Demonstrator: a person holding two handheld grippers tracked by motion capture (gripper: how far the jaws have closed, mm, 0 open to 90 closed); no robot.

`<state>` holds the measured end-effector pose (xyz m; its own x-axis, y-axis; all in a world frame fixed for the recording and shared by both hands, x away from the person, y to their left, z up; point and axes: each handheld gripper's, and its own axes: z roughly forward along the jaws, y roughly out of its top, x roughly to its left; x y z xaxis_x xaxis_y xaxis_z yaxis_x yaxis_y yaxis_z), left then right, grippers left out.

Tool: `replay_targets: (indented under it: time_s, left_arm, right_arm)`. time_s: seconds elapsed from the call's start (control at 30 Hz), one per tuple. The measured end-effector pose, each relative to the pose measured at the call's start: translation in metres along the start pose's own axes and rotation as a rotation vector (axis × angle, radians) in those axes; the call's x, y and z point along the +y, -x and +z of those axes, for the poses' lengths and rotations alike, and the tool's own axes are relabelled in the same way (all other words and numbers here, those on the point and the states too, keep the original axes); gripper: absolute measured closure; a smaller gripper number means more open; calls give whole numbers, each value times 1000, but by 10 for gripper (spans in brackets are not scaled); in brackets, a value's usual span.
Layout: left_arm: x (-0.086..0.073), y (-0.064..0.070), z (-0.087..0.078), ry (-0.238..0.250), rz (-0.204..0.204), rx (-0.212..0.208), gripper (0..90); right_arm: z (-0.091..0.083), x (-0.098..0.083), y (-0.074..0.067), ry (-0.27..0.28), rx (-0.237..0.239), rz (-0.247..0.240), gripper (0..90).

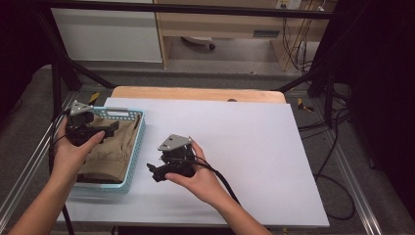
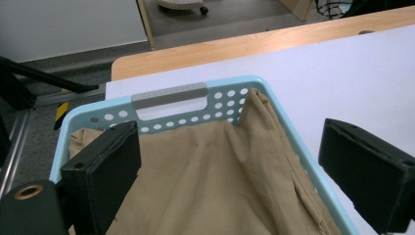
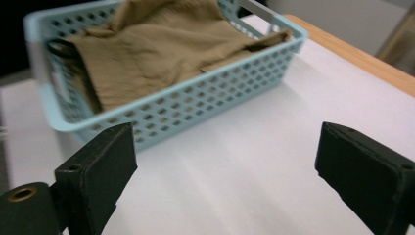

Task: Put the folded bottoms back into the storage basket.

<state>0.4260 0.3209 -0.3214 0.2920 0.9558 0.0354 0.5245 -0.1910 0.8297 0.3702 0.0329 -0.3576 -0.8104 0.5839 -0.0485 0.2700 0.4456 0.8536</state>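
The tan cloth [image 2: 205, 181] is seen lying bunched in the basket [image 2: 171, 93], just below the wide-open, empty left gripper [image 1: 105, 129] and ahead of the equally open right gripper [image 1: 154, 172], so placing is judged done.

The cloth [image 1: 110, 147] lies in the basket [image 1: 138, 147] at the table's [image 1: 235, 147] left edge.

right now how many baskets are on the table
1. The light blue basket sits at the table's left edge, holding tan cloth; the left gripper hovers over it.
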Motion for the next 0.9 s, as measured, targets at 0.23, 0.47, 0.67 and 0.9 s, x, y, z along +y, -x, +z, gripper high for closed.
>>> replay_targets:
  time_s: [0.23, 0.47, 0.67, 0.9]
  left_arm:
    - [0, 2, -5, -1, -12, -8, 87]
    - [-2, 6, -9, 2, -10, -21, 85]
    - [-5, 11, -9, -12, -13, -40, 85]
    - [-8, 16, -11, -7, -14, -63, 75]
  right_arm:
    - [-5, -2, 9, -12, -70, -14, 86]
    - [-9, -1, 22, -18, -59, 10, 118]
    - [-11, -2, 28, -29, -83, 25, 97]
    - [-13, -2, 29, -37, -38, 13, 69]
